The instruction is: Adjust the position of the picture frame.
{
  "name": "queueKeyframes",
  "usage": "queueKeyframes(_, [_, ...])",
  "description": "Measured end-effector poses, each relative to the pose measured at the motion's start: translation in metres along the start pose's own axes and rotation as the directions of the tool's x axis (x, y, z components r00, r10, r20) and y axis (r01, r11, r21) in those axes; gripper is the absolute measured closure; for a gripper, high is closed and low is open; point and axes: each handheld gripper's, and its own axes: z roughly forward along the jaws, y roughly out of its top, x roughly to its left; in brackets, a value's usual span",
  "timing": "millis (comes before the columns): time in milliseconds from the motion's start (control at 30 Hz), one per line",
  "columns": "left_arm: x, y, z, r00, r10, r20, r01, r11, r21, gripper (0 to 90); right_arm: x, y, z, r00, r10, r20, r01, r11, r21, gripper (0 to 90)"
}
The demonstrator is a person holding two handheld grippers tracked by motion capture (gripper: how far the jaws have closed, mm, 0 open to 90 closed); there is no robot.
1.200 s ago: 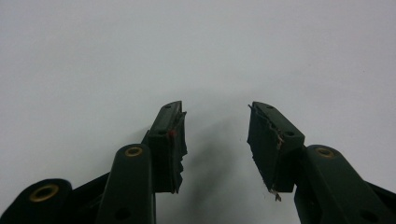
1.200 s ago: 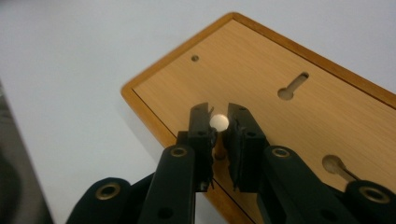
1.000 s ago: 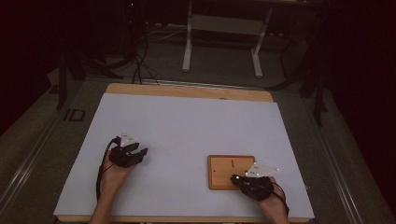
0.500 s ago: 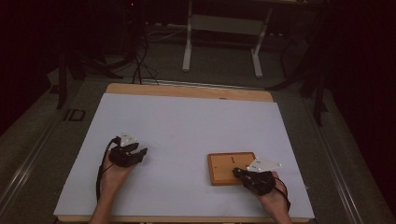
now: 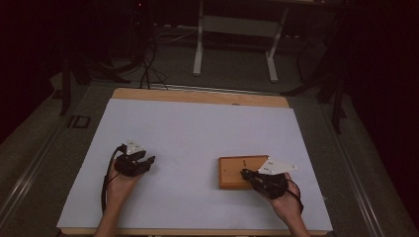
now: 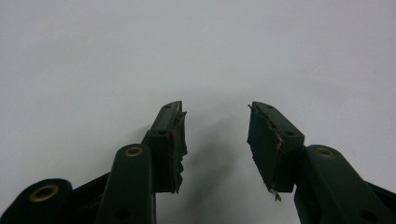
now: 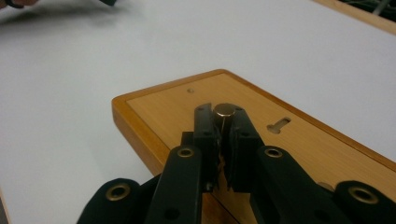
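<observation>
A flat wooden board [image 5: 233, 170] lies on the white table sheet at the right front. In the right gripper view the board [image 7: 159, 105] has a small hole and a keyhole slot [image 7: 279, 125]. My right gripper [image 5: 245, 174] reaches over the board's near right corner. In its own view, my right gripper [image 7: 219, 109] is shut on a small upright brass-coloured metal peg [image 7: 226, 110] above the board. My left gripper [image 5: 148, 160] rests at the left front, and in its own view it [image 6: 215, 109] is open over bare white sheet with nothing between the fingers.
The white sheet [image 5: 197, 128] covers a wooden table whose far edge [image 5: 197, 95] shows. Beyond it stand a metal frame [image 5: 234, 29] and cables [image 5: 146, 54] on a dark floor. A person's hand holds each gripper from the near edge.
The right gripper and the board under it have shifted slightly away from the person. The left gripper has stayed in place.
</observation>
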Motion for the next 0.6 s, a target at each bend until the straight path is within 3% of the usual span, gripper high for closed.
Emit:
queueKeyframes(433, [0.0,0.0,0.001,0.9999,0.013,0.002,-0.013,0.9999,0.005,56.6,0.019,0.025,0.03,0.9932,-0.074,-0.089,0.073,0.9972,-0.019,84.7])
queueKeyframes(600, [-0.002,0.001,-0.001,0.9997,0.017,0.02,-0.017,0.9999,-0.004,61.9,0.024,0.031,0.041,0.99,-0.085,-0.112,0.082,0.9961,-0.031,84.7])
